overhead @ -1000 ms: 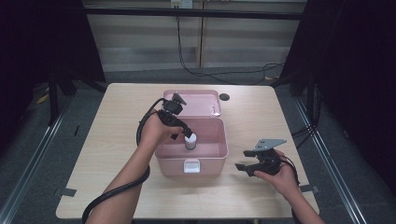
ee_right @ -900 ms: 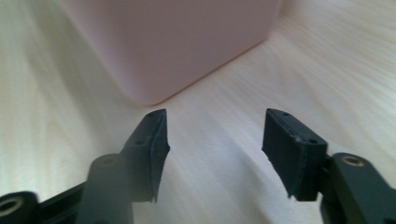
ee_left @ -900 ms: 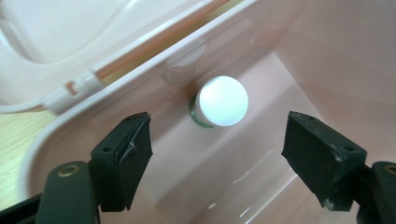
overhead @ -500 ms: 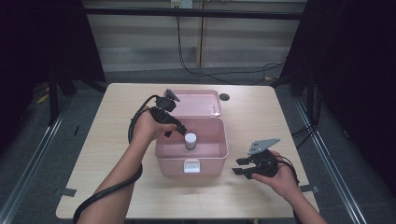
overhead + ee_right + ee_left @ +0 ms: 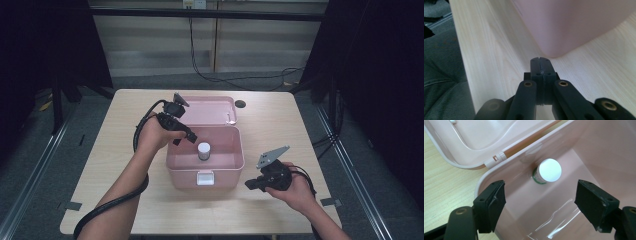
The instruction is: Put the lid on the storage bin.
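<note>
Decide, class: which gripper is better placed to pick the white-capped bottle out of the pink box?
Left. The left gripper hangs over the pink box with jaws open around the bottle. The right gripper sits outside the box, jaws shut.

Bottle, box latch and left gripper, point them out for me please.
bottle (image 5: 549,170), left gripper view, on its white cap.
box latch (image 5: 205,177), high view, on the white clasp at the front wall.
left gripper (image 5: 540,206), left gripper view, midway between its open jaws.
</note>
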